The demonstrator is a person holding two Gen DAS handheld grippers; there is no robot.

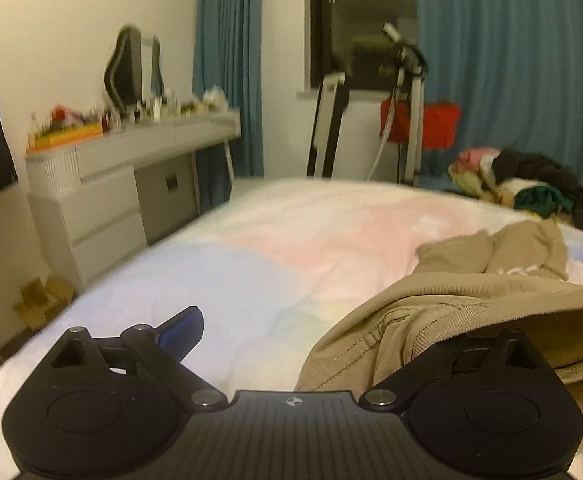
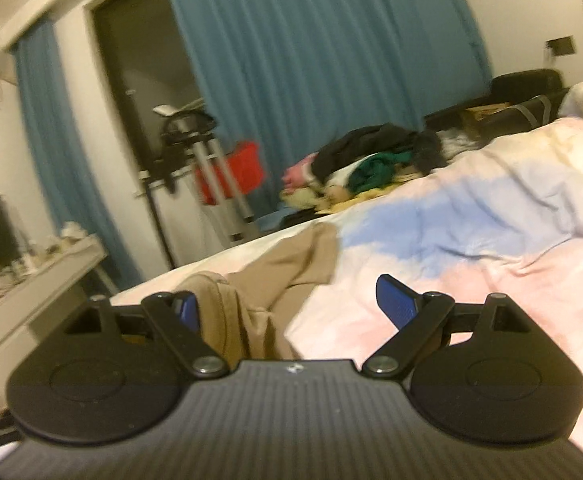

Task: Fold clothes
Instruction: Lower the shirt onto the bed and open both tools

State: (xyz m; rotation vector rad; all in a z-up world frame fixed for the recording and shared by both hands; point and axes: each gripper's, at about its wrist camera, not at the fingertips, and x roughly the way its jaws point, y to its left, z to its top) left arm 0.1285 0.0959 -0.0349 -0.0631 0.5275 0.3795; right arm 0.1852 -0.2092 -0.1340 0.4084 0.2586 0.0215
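Your left claw point(image 1: 323, 332) stood open over the bed point(image 1: 251, 248), its blue left pad point(image 1: 183, 330) clear of everything; its right finger was buried under a fold of the tan garment point(image 1: 451, 300), so no grip was made there. Your right claw point(image 2: 291, 304) was likewise open. Its left pad point(image 2: 189, 308) lay against a bunched edge of the tan garment point(image 2: 251, 292), and its right pad point(image 2: 395, 304) hung above bare duvet.

The tan garment lay crumpled on the bed between the two claws, one limb of it trailing toward the far edge of the bed. It was not yet spread flat. Judged from this, you were at the pick-up stage: each claw had been brought to an opposite side of the garment so that closing both would let you lift and stretch the cloth (a two-point hold keeps it from sagging).

A pile of mixed clothes point(image 2: 371, 160) sat at the far corner of the bed, well apart from the tan garment, most likely waiting its turn. The grey worktop point(image 1: 131, 148) beside the bed carried small clutter and played no part here.

Both views were blurred, so the seams could not be read with certainty.
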